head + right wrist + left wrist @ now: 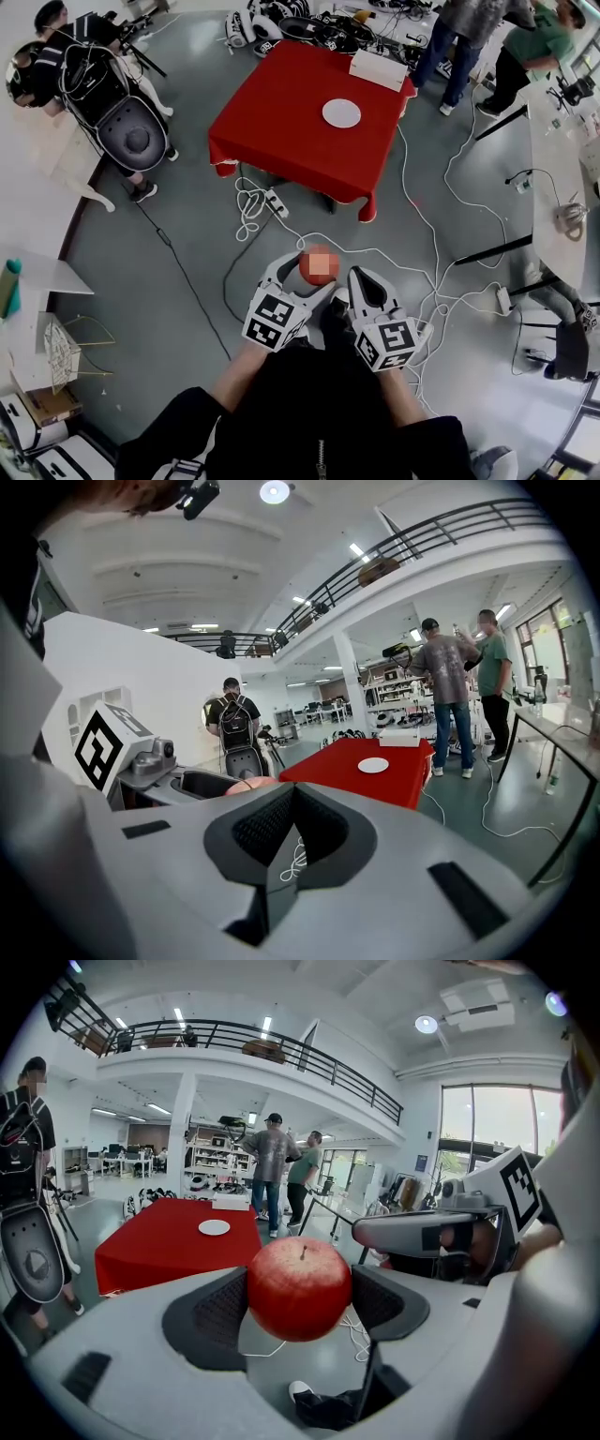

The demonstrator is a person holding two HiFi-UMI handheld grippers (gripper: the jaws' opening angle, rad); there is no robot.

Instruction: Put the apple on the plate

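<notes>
The person stands well apart from the red table [281,131], where the white plate [341,113] lies with nothing on it. The left gripper [299,1299] is clamped on the apple [299,1288], one pad on each side and the stem up, so the fruit hangs over the floor in front of the body and cannot roll out. The right gripper [292,808] has its jaws pressed together with nothing between them. It is just beside the left one, idle I think, because one gripper is enough for this carry. Loose cables [246,211] lie on the way to the table, so the feet need care.
</notes>
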